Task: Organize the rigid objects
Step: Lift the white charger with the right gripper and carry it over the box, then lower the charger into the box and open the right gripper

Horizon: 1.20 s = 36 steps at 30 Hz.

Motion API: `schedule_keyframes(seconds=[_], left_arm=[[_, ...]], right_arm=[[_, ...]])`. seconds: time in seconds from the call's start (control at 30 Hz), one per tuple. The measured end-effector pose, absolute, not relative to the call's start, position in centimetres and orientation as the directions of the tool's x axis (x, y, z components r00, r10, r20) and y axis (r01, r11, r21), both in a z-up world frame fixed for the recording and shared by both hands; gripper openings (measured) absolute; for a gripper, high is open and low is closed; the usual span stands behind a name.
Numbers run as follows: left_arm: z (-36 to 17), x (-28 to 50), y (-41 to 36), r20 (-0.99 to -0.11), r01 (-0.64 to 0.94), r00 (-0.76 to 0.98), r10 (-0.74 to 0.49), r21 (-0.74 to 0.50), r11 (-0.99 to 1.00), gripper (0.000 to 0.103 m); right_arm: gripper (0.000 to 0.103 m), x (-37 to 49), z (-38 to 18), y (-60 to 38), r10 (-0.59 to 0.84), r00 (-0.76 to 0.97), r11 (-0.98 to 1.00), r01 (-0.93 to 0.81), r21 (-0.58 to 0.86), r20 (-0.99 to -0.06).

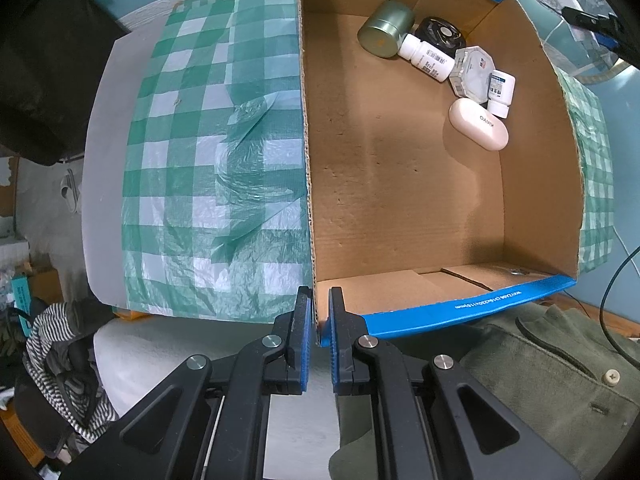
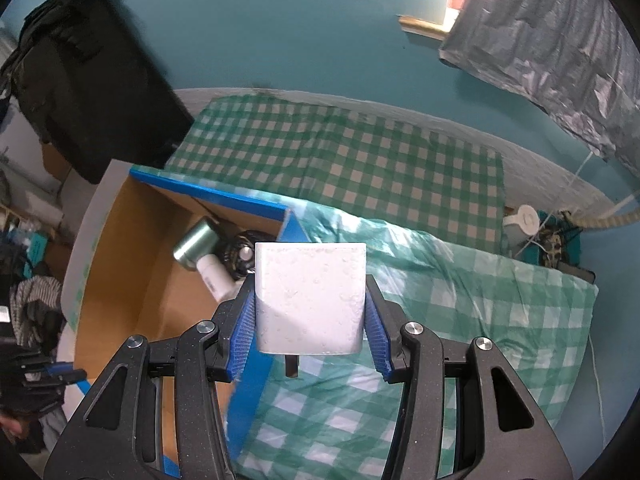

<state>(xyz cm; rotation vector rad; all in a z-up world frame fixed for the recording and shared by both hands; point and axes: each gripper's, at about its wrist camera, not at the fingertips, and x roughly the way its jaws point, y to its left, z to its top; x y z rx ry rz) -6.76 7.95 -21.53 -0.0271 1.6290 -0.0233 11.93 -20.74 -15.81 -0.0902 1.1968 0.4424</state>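
A cardboard box with blue outer walls (image 1: 404, 184) (image 2: 120, 248) stands on the green checked cloth. In its far corner lie a green tin (image 1: 386, 30) (image 2: 196, 244), a black round item (image 1: 440, 34), two white pill bottles (image 1: 426, 56) (image 1: 500, 92), a clear octagonal case (image 1: 470, 72) and a pale pink oval case (image 1: 478, 124). My left gripper (image 1: 319, 300) is shut on the box's near corner wall. In the right wrist view my right gripper (image 2: 310, 304) is shut on a white plug adapter (image 2: 310, 296), held in the air above the box's right wall.
The checked cloth (image 1: 216, 168) (image 2: 440, 280) covers the table around the box. A green garment (image 1: 540, 380) lies at the near edge. Dark clothing (image 2: 88, 92) hangs at the left, a grey plastic sheet (image 2: 540, 40) at the upper right, cables and a white round item (image 2: 528, 216) at the right.
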Motion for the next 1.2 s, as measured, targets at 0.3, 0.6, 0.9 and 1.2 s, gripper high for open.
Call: schedule_keyframes(seconds=[0.3,0.6,0.9,1.2], left_arm=[[-21.6,-6.6,7.9,-0.998,-0.007,-0.059,-0.032,-0.031,0.999,0.006],[-21.5,-6.6,7.9,-0.998,-0.014,-0.054,-0.030,-0.029,0.999,0.006],[-21.5,-6.7,8.0,-0.998,-0.013,-0.054,-0.030,-0.029,0.999,0.006],[-21.4,-6.6,8.0,-0.998,-0.009,-0.049,-0.028,-0.028,1.000,0.006]], right_arm=[[0.049,12.0,-16.7,-17.1,0.291,0.256,0.883,-0.444,0.155,-0.922],[0.049,11.9,-18.8,-13.7,0.258,0.209,0.855,-0.504,0.122,-0.943],[0.049,12.0,-20.2,-12.8,0.232,0.168,0.851,-0.512,0.116,-0.958],[0.049,11.9,-18.5,-13.0,0.247,0.194,0.856,-0.503,0.120,-0.949]])
